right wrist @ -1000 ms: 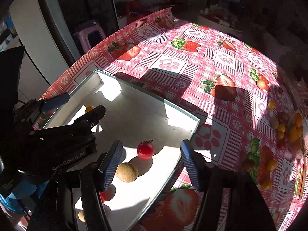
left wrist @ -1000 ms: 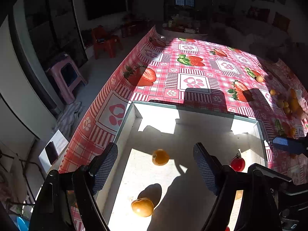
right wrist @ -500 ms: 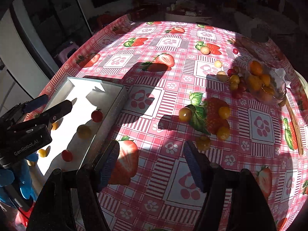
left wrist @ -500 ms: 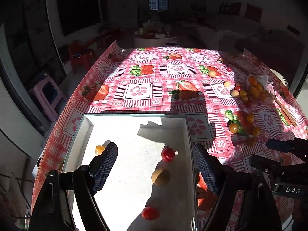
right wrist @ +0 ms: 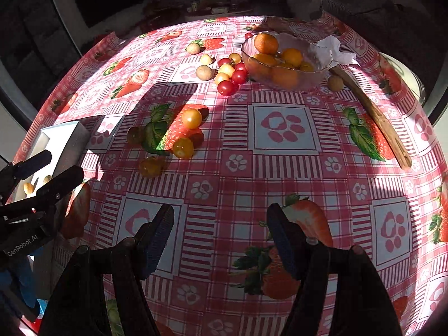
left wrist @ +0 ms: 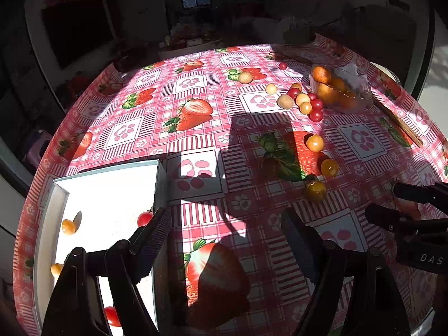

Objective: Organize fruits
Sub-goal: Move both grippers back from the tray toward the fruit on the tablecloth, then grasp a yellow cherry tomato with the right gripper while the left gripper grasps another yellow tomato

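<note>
A white tray (left wrist: 112, 173) at the table's left holds a red cherry tomato (left wrist: 144, 218) and yellow ones (left wrist: 68, 226). Loose yellow tomatoes (right wrist: 191, 118) (right wrist: 182, 147) (right wrist: 149, 166) lie mid-table; red and pale fruits (right wrist: 226, 87) cluster by a glass bowl (right wrist: 316, 72) of oranges (right wrist: 266, 43). My left gripper (left wrist: 226, 235) is open and empty over the tray's right edge. My right gripper (right wrist: 219, 232) is open and empty above the bare cloth, nearer than the loose tomatoes. The tray's corner shows in the right wrist view (right wrist: 70, 128).
A strawberry-print red checked cloth (right wrist: 282, 128) covers the table. A wooden stick (right wrist: 372, 112) lies at the right beside the bowl. Crumpled white paper (right wrist: 336, 50) sits behind the bowl. The other gripper shows at each view's edge (left wrist: 414, 218) (right wrist: 33, 196).
Both grippers have swung right, away from over the tray toward the loose fruit and the bowl. Both stay open and empty.
</note>
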The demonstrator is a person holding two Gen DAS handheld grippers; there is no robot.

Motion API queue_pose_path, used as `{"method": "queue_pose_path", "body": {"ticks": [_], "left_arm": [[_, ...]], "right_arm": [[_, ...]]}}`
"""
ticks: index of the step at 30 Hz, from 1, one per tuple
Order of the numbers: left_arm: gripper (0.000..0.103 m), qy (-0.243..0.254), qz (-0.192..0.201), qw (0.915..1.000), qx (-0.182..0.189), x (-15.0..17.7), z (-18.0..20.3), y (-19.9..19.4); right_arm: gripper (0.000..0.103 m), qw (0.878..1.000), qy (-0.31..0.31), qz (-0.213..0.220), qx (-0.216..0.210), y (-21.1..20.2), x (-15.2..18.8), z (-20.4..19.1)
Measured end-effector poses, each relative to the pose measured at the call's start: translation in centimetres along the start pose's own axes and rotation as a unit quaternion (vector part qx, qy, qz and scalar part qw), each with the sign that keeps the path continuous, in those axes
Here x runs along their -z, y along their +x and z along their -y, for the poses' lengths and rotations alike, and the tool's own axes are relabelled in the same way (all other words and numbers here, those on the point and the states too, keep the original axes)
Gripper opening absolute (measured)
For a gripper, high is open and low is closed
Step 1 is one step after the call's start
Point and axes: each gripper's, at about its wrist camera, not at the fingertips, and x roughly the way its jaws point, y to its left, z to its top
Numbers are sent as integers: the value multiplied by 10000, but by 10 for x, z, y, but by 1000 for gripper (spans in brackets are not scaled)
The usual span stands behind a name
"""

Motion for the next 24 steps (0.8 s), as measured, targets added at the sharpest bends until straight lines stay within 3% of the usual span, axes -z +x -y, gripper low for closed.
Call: {"method": "queue_pose_path", "body": {"ticks": [17,24], "left_arm": [[82,206,49,9998,56,-20,14,50],[82,300,175,9993,124,-33,18,60]], "right_arm": [[72,9969,-707,326,95,28,-20,-22],[66,9943,-947,463,133,37,-32,-28]]}}
